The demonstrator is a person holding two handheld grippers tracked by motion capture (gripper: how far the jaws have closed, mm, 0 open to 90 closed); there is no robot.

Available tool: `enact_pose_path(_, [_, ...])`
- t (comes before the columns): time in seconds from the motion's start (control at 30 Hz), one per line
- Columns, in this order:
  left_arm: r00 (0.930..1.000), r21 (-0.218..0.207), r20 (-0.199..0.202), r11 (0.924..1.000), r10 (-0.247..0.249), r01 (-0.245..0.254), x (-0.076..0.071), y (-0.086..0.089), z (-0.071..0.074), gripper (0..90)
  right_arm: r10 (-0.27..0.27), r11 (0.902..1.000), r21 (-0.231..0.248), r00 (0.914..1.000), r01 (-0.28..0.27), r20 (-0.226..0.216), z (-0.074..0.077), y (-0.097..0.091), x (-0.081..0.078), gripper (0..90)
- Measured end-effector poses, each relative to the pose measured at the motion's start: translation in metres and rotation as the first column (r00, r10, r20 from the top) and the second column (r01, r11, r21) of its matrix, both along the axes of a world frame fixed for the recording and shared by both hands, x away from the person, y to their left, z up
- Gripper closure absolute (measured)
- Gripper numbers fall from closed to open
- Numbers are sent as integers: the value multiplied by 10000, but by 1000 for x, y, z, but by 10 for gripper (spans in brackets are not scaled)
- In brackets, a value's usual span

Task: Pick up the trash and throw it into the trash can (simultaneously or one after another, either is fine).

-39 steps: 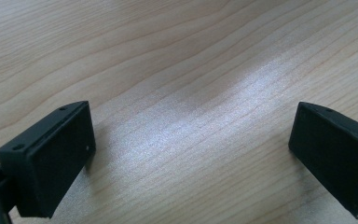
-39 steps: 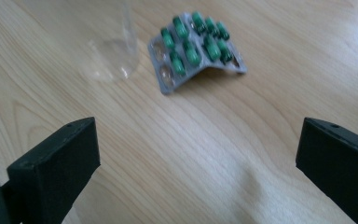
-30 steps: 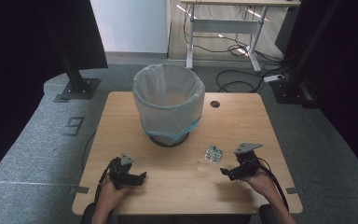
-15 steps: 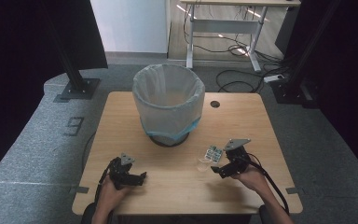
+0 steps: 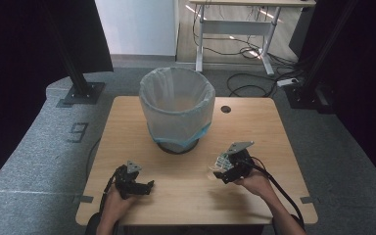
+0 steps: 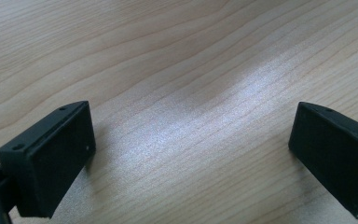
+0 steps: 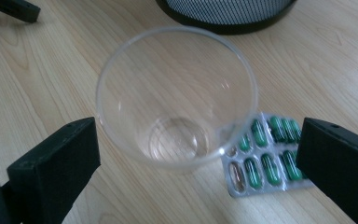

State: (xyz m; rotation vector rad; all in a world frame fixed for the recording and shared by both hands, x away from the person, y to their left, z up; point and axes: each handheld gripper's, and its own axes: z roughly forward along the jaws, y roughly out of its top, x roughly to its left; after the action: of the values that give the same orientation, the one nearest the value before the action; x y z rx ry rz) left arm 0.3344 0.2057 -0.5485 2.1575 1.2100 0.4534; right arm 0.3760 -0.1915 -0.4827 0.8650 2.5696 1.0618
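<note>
The right hand-held gripper [image 7: 200,163] stands wide open, its two black jaws set to either side of a clear plastic cup [image 7: 177,95] without touching it. In the right gripper view the cup stands upright on the table [image 7: 42,74] with nothing inside, its rim lying between the jaws. A blister pack of green capsules [image 7: 261,161] lies flat on the wood just beside the cup, partly under the cup's rim as seen from here and close to one jaw. In the high view this gripper [image 5: 223,172] sits near the front edge of the table, toward the right front corner, with the cup [image 5: 215,170] at its tip and the blister pack [image 5: 222,159] just behind.

The left hand-held gripper [image 6: 191,154] is also wide open and holds nothing; bare wood grain shows between its jaws. In the high view it [image 5: 147,185] rests near the front edge toward the left front corner, well apart from the cup.

Beyond both, a waste bin [image 5: 177,110] lined with a pale bag stands around the middle of the table, nearer the far edge. Its dark base [image 7: 223,16] shows just past the cup.
</note>
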Motion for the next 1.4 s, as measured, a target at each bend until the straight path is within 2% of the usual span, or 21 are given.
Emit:
enact_pose_path(0.33, [10000, -43, 17, 10000, 39, -39, 0, 0, 0, 2, 231, 9990, -377, 9997, -228, 66, 5, 20, 6, 4])
enact_pose_path(0.4, [10000, -44, 17, 10000, 42, -41, 0, 0, 0, 2, 324, 9988, -372, 9995, -321, 58, 5, 24, 7, 39])
enact_pose_path(0.47, [10000, -42, 17, 10000, 38, -38, 0, 0, 0, 2, 458, 9984, -316, 9989, -459, -49, 5, 26, 8, 115])
enact_pose_path(0.53, [10000, -43, 17, 10000, 41, -40, 0, 0, 0, 2, 539, 9980, -314, 9984, -545, -176, 5, 27, 9, 142])
enact_pose_path(0.57, [10000, -43, 18, 10000, 36, -36, 0, 0, 0, 2, 539, 9978, -378, 9984, -544, -148, 5, 28, 9, 208])
enact_pose_path(0.87, [10000, -47, 20, 10000, 22, -22, 0, 0, 0, 2, 422, 9987, -301, 9991, -422, -12, 14, 26, 7, 220])
enact_pose_path(1.07, [10000, -34, 28, 10000, 28, -27, 0, 0, 0, 2, 563, 9974, -435, 9983, -568, -138, 26, 22, 9, 221])
enact_pose_path(1.13, [10000, -33, 29, 10000, 26, -26, 0, 0, 0, 2, 603, 9974, -389, 9981, -609, -158, 28, 21, 9, 221])
enact_pose_path(1.17, [10000, -35, 28, 10000, 27, -27, 0, 0, 0, 2, 565, 9982, -200, 9978, -572, -341, 30, 19, 11, 221])
enact_pose_path(1.33, [10000, -38, 31, 10000, 30, -30, 0, 0, 0, 2, 475, 9987, -192, 9982, -482, -353, 38, 14, 13, 222])
enact_pose_path(1.4, [10000, -39, 30, 10000, 30, -30, 0, 0, 0, 2, 510, 9984, -220, 9980, -519, -379, 46, 12, 14, 222])
